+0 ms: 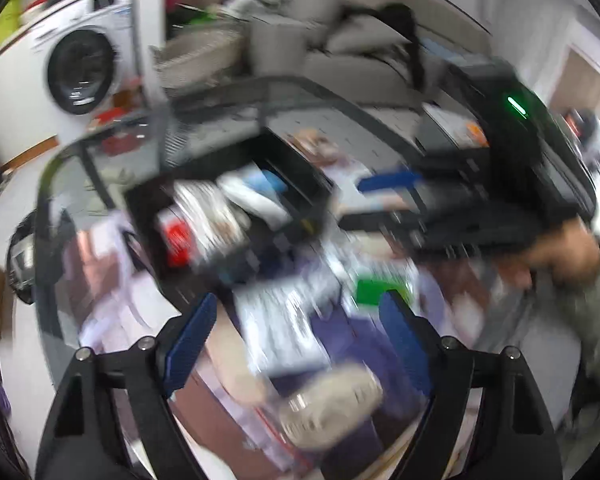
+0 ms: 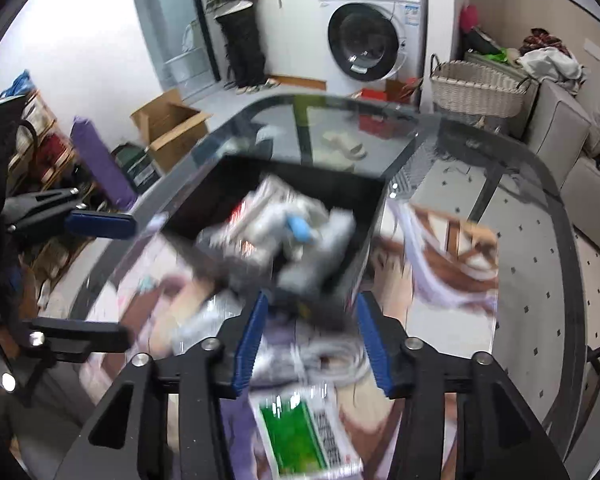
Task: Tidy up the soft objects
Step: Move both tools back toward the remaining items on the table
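Both views are motion-blurred. A black bin point(image 2: 376, 200) on the glass table holds several soft packets and white cloths point(image 2: 300, 232); it also shows in the left wrist view point(image 1: 300, 168). My left gripper point(image 1: 300, 316) is open and empty above loose packets, a green-labelled one point(image 1: 370, 290) and a pale rolled item point(image 1: 332, 404). My right gripper point(image 2: 310, 312) is open and empty just short of the bin's near wall, over a grey cloth point(image 2: 332, 356) and a green-labelled packet point(image 2: 300, 432). The left gripper point(image 2: 100, 224) appears at the left of the right wrist view.
A patterned mat point(image 2: 452, 256) covers part of the glass table point(image 2: 540, 184). A washing machine point(image 2: 376, 28), a wicker basket point(image 2: 476, 88), a cardboard box point(image 2: 168, 124) and a sofa point(image 2: 580, 128) stand beyond. A person point(image 2: 236, 20) stands at the far counter.
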A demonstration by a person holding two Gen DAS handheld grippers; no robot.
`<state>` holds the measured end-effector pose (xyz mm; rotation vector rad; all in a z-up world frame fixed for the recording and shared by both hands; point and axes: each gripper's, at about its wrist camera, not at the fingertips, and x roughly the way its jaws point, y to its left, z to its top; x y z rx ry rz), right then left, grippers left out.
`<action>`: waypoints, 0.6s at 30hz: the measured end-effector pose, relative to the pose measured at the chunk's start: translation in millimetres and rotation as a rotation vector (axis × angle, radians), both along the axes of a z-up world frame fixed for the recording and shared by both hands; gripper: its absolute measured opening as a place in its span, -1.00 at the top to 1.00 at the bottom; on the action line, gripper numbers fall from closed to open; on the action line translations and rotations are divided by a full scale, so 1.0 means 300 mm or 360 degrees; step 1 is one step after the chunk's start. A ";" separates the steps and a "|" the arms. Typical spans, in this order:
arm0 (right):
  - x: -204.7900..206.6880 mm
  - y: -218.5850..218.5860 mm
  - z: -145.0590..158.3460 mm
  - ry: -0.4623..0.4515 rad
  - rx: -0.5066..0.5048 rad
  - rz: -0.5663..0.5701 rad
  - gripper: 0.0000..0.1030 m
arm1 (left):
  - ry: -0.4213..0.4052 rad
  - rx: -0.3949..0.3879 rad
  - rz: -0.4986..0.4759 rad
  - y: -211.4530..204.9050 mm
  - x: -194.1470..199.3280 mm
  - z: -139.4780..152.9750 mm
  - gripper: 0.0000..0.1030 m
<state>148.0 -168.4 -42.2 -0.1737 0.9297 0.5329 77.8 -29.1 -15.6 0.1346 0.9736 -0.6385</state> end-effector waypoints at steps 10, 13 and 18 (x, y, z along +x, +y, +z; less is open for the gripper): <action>-0.129 -0.037 -0.233 0.0289 -0.0170 0.0129 -0.01 | 0.0099 0.0342 -0.0351 -0.115 -0.179 -0.222 -0.62; -0.153 -0.019 -0.256 0.0297 -0.0222 0.0152 -0.14 | 0.0116 0.0417 -0.0359 -0.137 -0.175 -0.255 -0.61; -0.200 0.020 -0.277 0.0257 -0.0313 0.0215 -0.39 | 0.0167 0.0414 -0.0160 -0.074 -0.125 -0.270 0.06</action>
